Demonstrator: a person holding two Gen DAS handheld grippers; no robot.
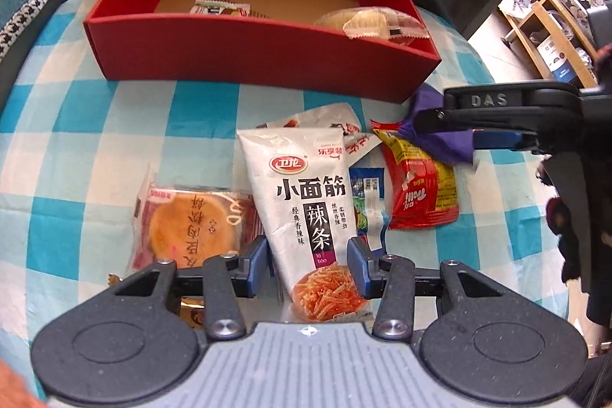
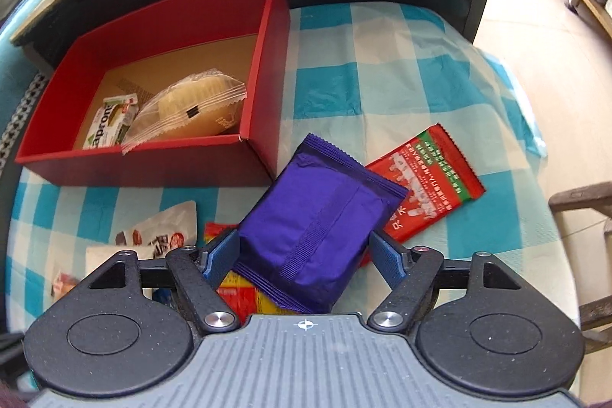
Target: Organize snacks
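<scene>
Pick-up stage of sorting snacks into the red box (image 1: 244, 52), which stands at the far side of the blue-checked tablecloth (image 1: 76, 140). The box already holds a small green-and-white packet (image 2: 111, 125) and a clear-wrapped pastry (image 2: 191, 109). The left gripper (image 1: 310, 266) has its blue pads closed on the lower edges of the white spicy-strip bag (image 1: 306, 201), which rises upright between them. To its left lies a wrapped round cake (image 1: 191, 220); to its right, a blue-and-white packet (image 1: 369, 205) and a red-and-yellow sachet (image 1: 420, 186). The right gripper (image 2: 306, 259) carries the purple packet (image 2: 317, 220), pinched at its two sides and tilted, just off the near right corner of the box; a red wrapper (image 2: 428, 182) lies beyond it on the cloth. Judged next move: each held packet must travel over the near wall and be released onto free floor of the box, one hand at a time to avoid collision.
</scene>
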